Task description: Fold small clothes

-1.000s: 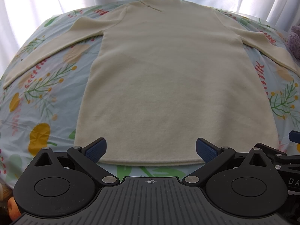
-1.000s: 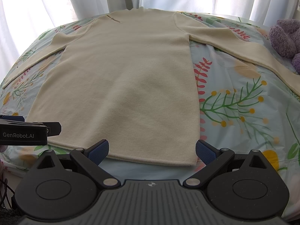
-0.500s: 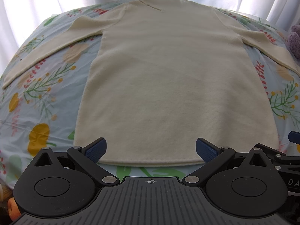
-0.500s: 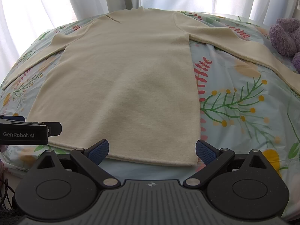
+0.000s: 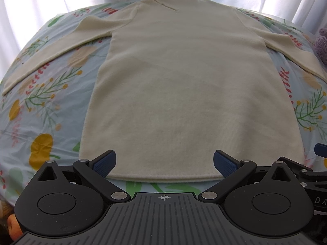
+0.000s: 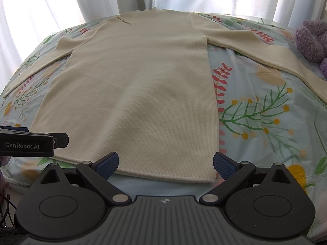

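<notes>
Cream knit long-sleeved sweater [image 5: 190, 85] spread flat on floral bedsheet [image 5: 40, 110], no fold yet made.

Left of the sweater's hem, left gripper [image 5: 164, 162] gaping wide, grasping nothing; right of it, right gripper [image 6: 166, 162] equally splayed and empty, poised just short of the hem. All folding left to do.

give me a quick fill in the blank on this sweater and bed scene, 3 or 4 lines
1. The cream sweater lies flat with both sleeves spread ____.
2. The bedsheet under it is light blue with a ____ print.
3. The left gripper and the right gripper both have their jaws ____, holding nothing.
4. The fuzzy toy beside the sweater's sleeve is ____ in colour.

Missing words: out; floral; open; purple
</notes>
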